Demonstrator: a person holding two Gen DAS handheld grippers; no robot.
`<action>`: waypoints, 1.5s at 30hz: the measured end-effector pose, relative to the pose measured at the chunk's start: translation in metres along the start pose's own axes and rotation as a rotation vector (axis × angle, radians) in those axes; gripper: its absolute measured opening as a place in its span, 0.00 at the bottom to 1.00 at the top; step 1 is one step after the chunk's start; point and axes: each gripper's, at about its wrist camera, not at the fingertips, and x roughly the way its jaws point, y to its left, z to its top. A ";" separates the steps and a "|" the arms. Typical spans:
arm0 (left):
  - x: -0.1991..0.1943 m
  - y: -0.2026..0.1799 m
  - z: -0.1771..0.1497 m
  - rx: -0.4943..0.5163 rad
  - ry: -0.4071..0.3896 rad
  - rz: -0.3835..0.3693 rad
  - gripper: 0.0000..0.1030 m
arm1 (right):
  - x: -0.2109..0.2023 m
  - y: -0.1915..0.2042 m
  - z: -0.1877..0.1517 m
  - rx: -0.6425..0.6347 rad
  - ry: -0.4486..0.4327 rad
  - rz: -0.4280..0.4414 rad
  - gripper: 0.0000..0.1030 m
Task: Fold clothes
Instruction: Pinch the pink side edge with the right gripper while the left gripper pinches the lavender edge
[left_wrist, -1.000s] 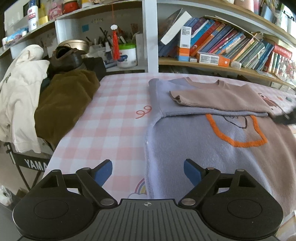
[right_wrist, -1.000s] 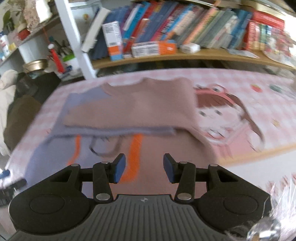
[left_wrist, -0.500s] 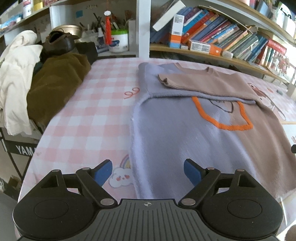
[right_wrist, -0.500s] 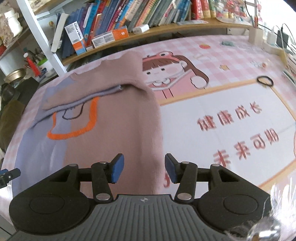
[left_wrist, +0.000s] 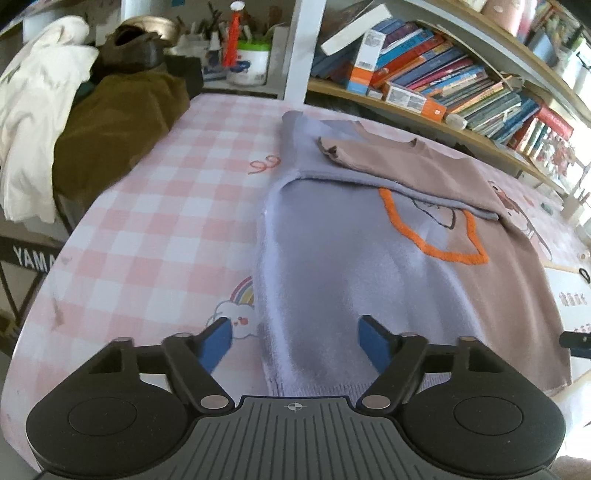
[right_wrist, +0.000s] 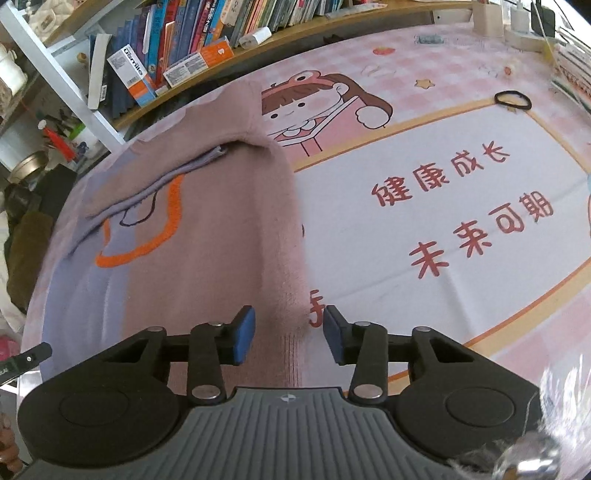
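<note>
Both claws closing over sweater (left_wrist: 351, 280) hem at near surface (left_wrist: 155, 229) edge: left claw (left_wrist: 295, 345) and right claw (right_wrist: 289, 334) not yet gripping.

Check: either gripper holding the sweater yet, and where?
Neither yet. Left gripper and right gripper are closing over the sweater's near hem corners; pads not pressing.
</note>
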 end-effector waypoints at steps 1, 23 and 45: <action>0.001 0.002 -0.001 -0.009 0.007 0.004 0.61 | 0.000 0.000 0.000 0.000 0.001 0.001 0.32; -0.003 -0.003 -0.001 0.017 0.001 -0.060 0.14 | 0.001 0.024 -0.004 -0.134 -0.010 0.097 0.33; -0.015 0.007 -0.012 0.079 0.072 -0.184 0.04 | -0.020 0.003 -0.011 -0.080 0.040 0.062 0.08</action>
